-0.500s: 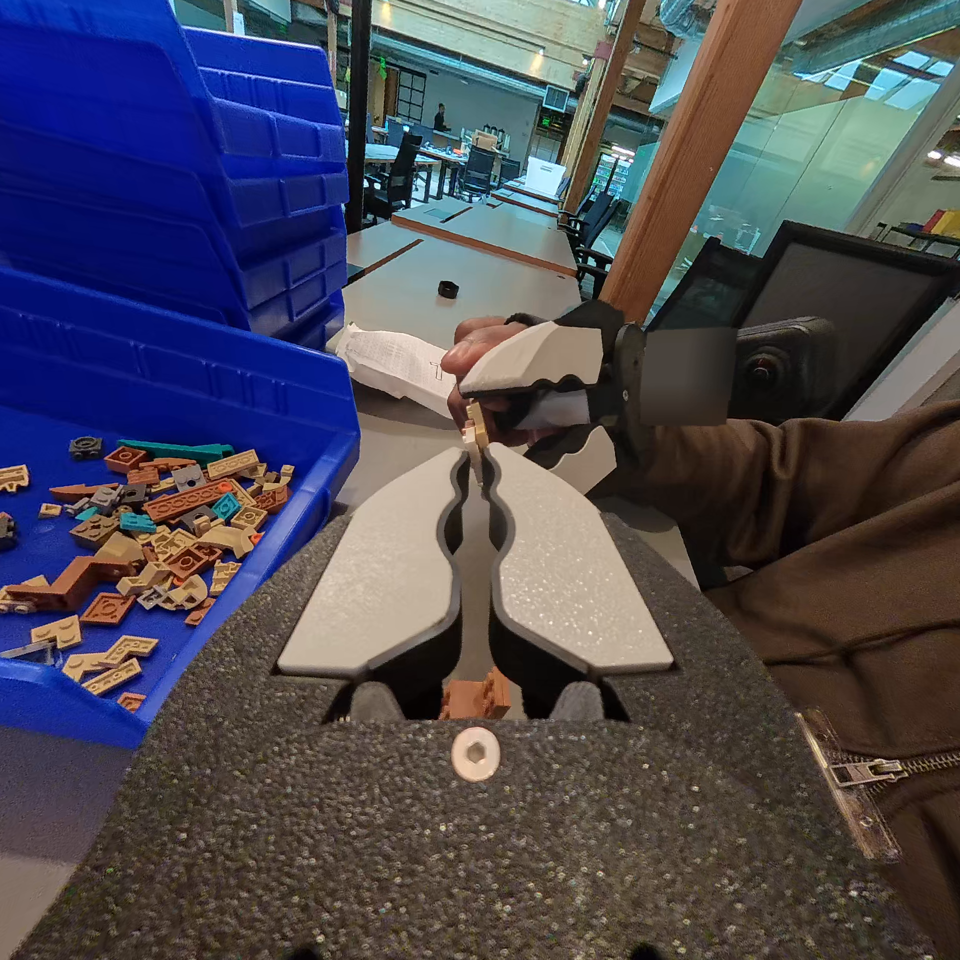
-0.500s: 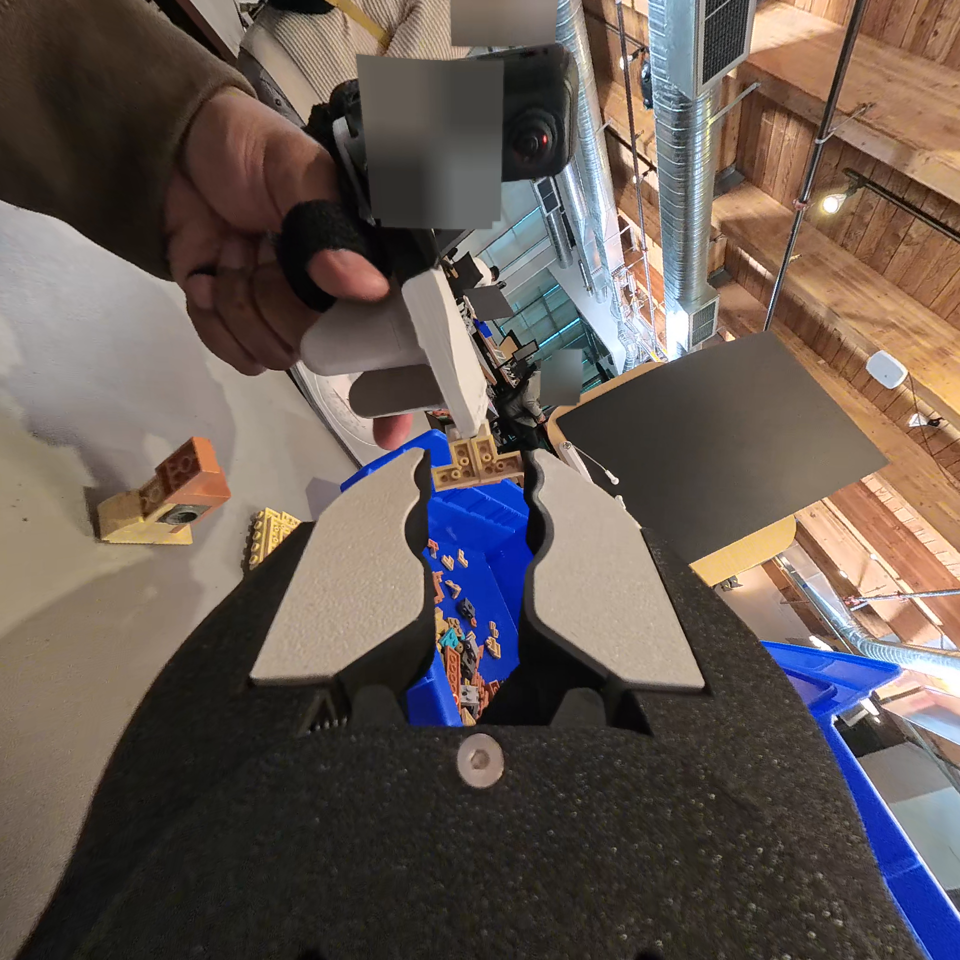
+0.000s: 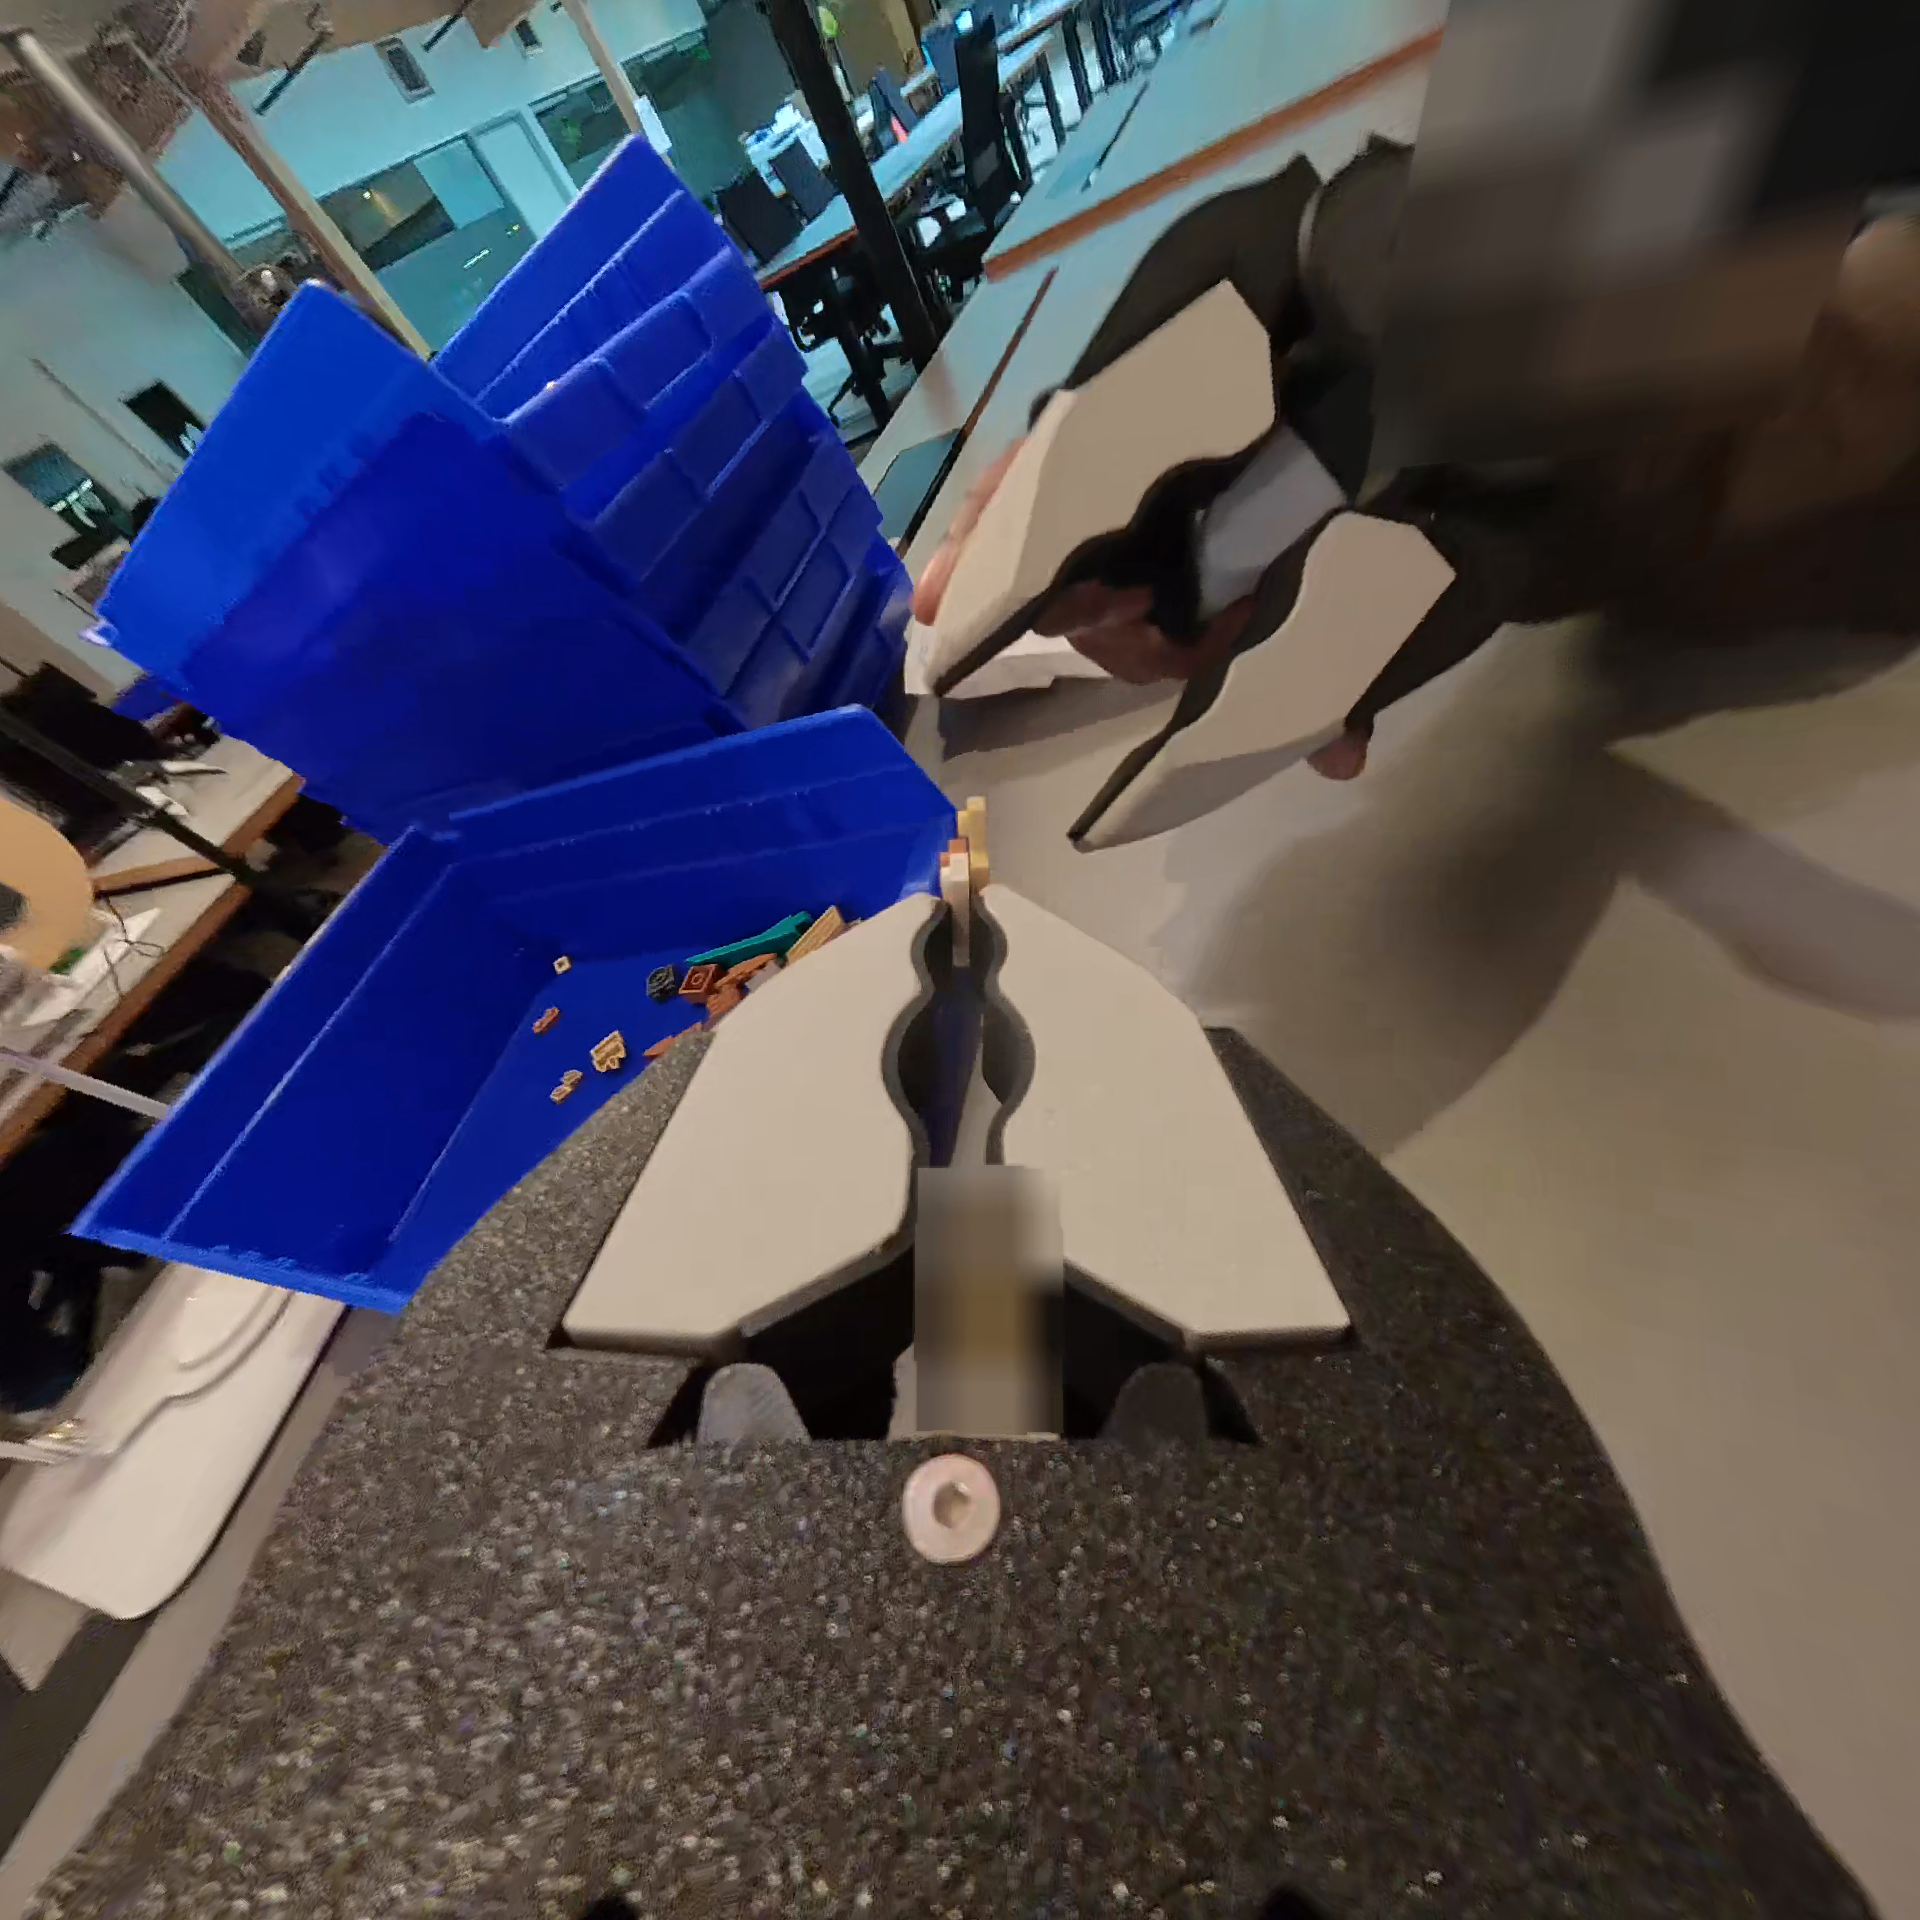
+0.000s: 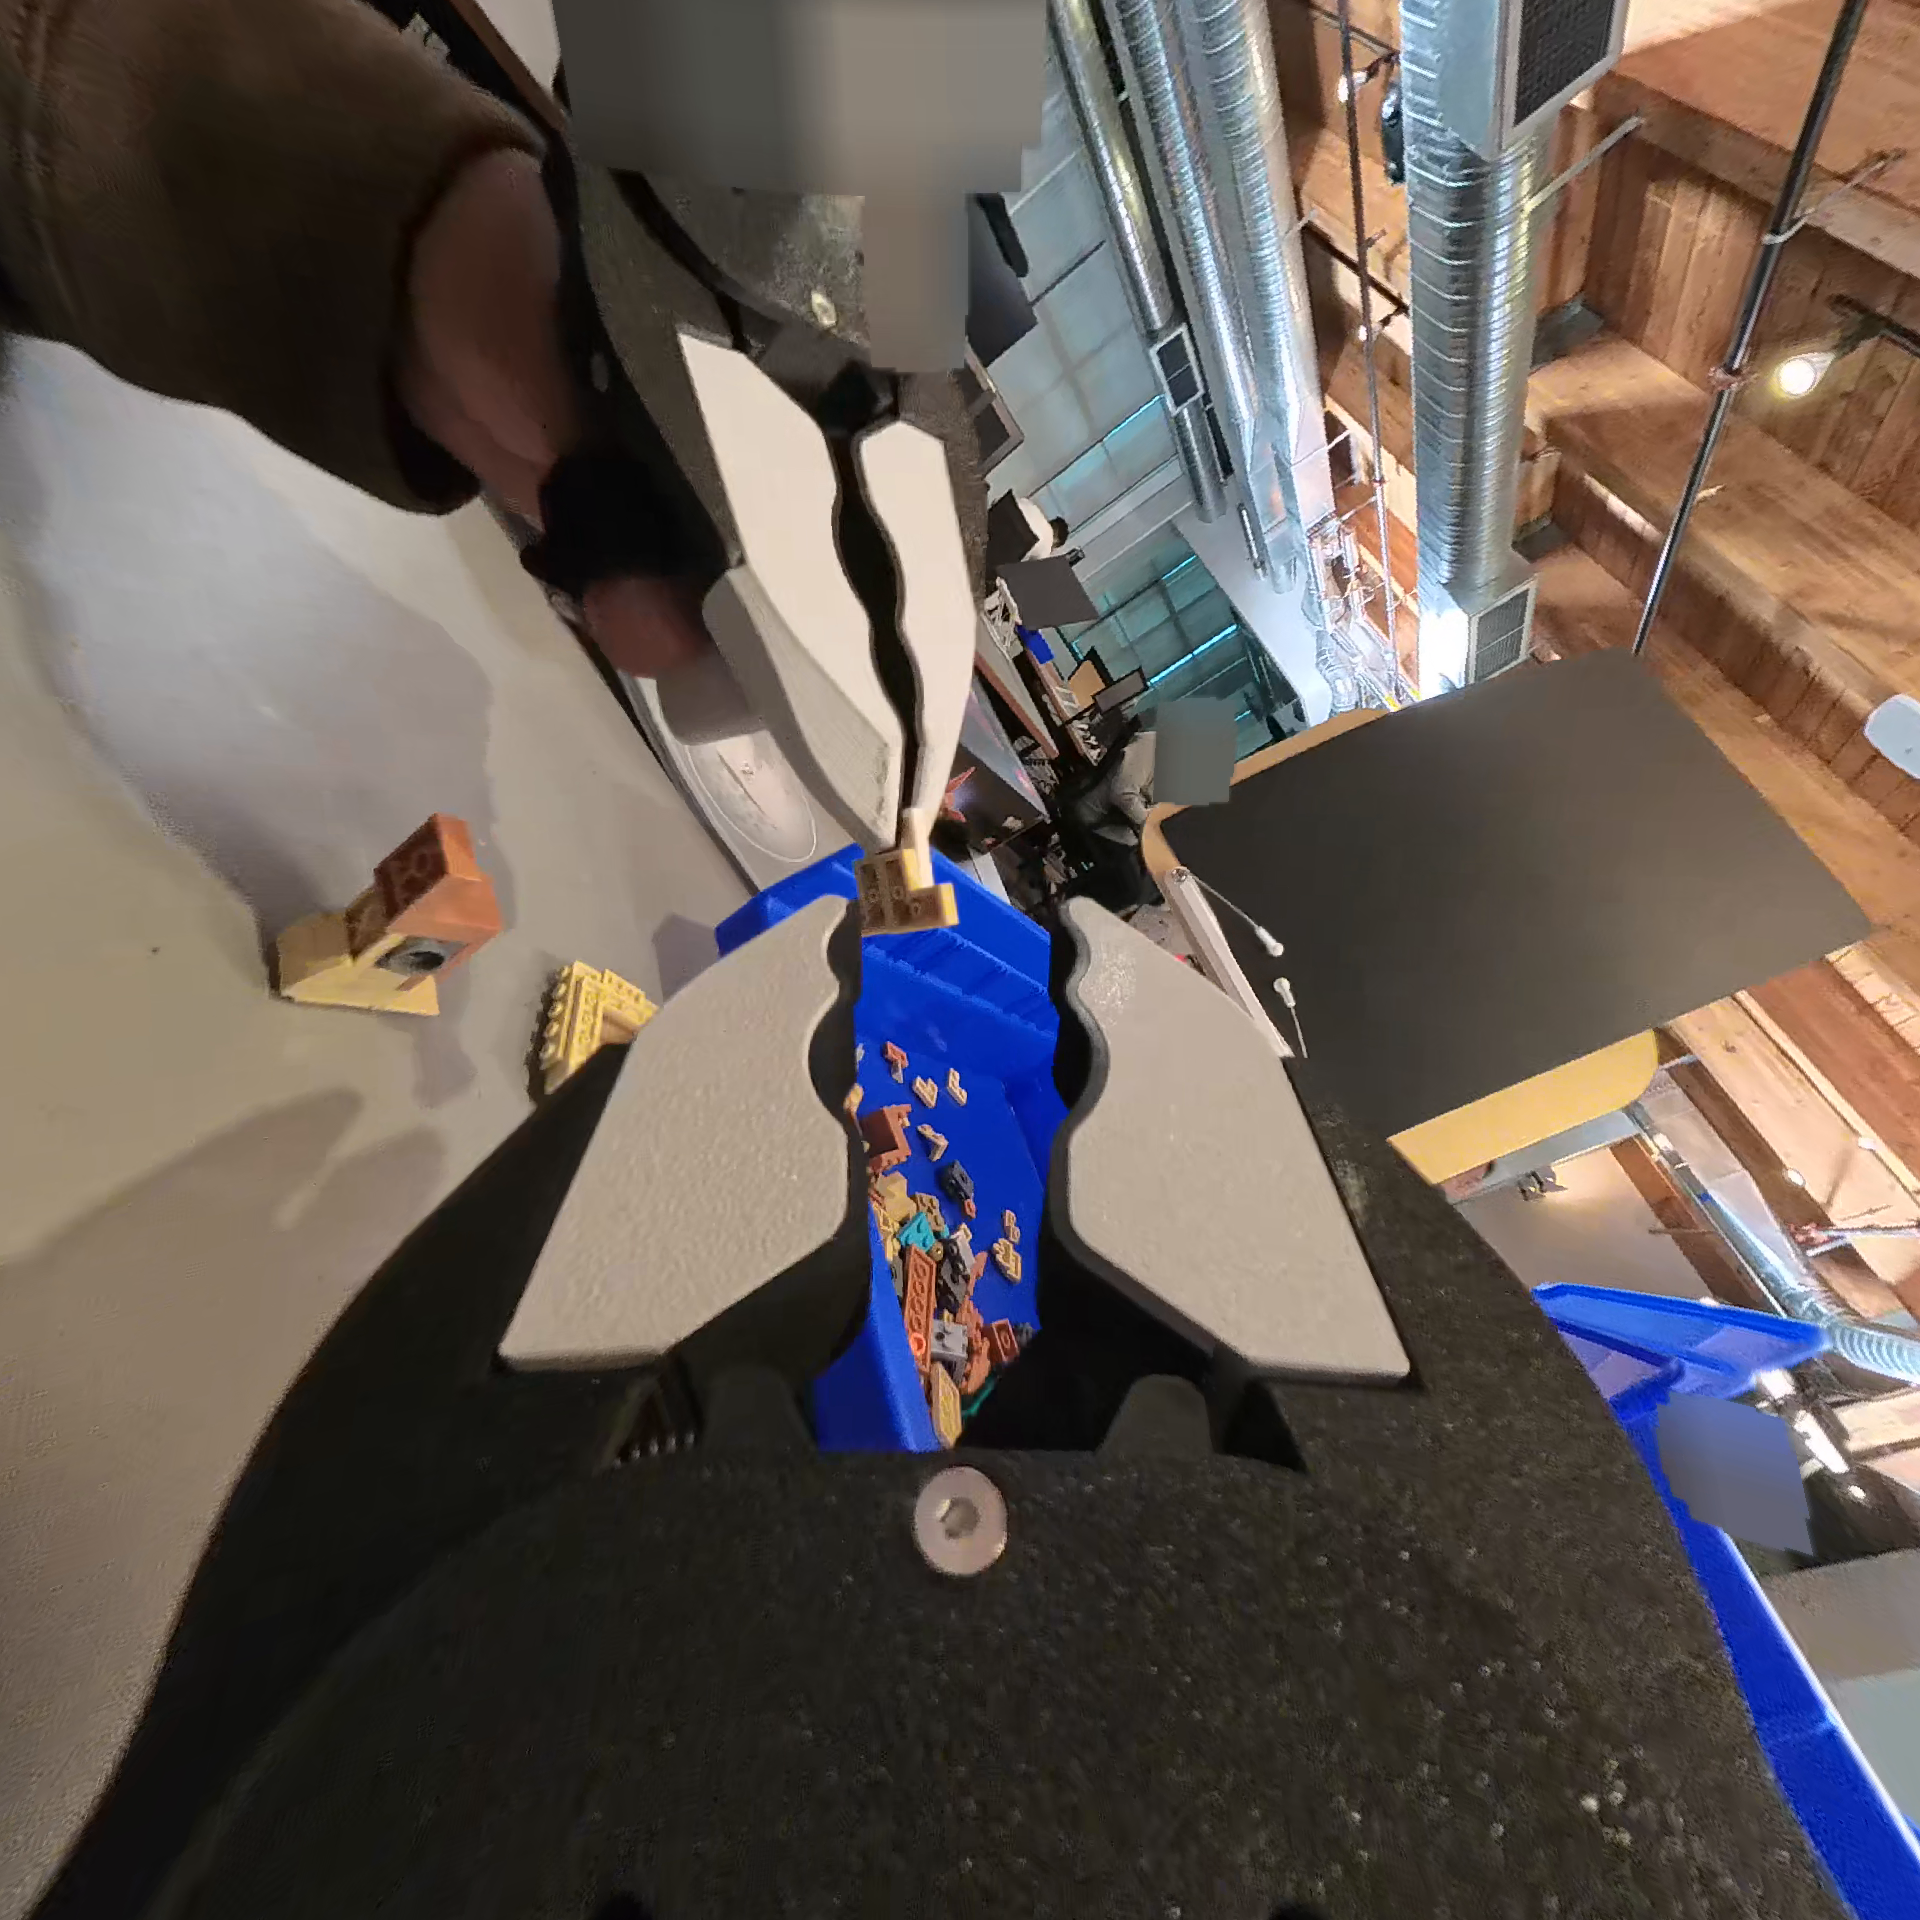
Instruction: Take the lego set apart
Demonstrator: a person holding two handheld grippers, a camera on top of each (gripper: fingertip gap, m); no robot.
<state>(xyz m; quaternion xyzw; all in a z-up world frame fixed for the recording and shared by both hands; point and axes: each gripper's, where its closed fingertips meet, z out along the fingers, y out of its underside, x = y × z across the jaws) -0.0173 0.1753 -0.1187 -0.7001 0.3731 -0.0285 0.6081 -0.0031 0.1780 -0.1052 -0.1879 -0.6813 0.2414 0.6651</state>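
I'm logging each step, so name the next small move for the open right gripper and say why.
Probably ease the right gripper forward around the small tan brick assembly. Its grey fingers stand wide apart with nothing between them, while the left gripper pinches that assembly by its pale plate just ahead, above the blue plastic bin.

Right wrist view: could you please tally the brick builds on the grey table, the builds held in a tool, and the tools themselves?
Builds on the table: 2, brown-and-tan build, yellow build
Builds held: 1, tan build pinched in the left tool
Tools: 2, left tool and open right tool
Total: 5
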